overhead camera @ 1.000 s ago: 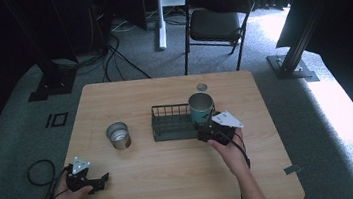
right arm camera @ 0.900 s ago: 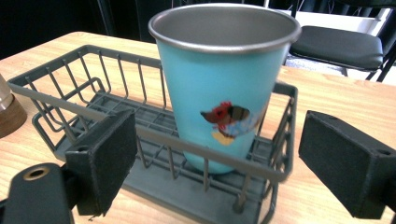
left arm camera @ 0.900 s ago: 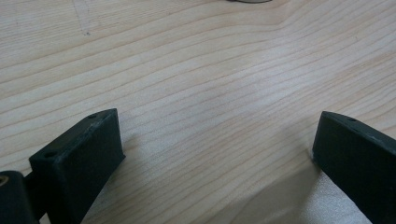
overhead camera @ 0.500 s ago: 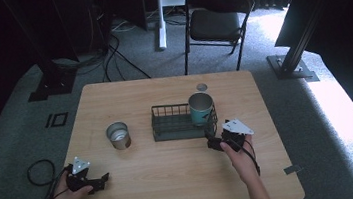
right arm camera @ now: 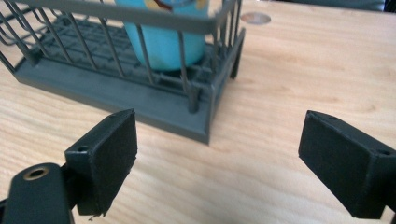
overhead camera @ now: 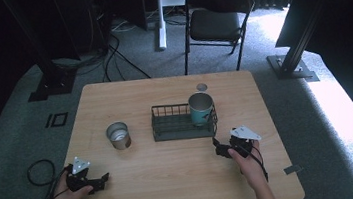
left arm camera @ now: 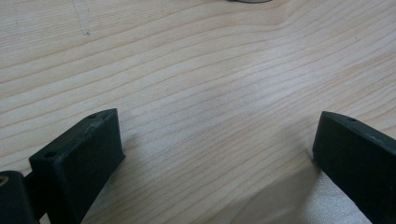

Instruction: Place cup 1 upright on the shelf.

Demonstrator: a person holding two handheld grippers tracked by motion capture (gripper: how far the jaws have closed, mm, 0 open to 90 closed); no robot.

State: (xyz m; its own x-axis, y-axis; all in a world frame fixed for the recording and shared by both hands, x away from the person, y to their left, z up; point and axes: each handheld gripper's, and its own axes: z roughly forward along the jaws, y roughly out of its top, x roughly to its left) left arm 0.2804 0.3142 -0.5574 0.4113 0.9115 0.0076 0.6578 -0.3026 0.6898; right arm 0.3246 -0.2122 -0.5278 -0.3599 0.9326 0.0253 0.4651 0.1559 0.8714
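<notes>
High view: teal can [overhead camera: 200, 108] upright at right end of wire basket [overhead camera: 168, 129], whose long axis runs across the table [overhead camera: 175, 190]; right gripper [overhead camera: 219, 148] just beside it.
Left gripper view: left gripper [left arm camera: 217, 158] jaws wide, empty.
Right gripper view: jaws wide, empty, facing basket corner.

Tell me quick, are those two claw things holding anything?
Left gripper: open, holding nothing.
Right gripper: open, holding nothing, near the basket.

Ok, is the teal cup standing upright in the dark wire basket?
Yes, upright: the teal cup stands in the dark wire basket's right end, its open rim facing up.
</notes>
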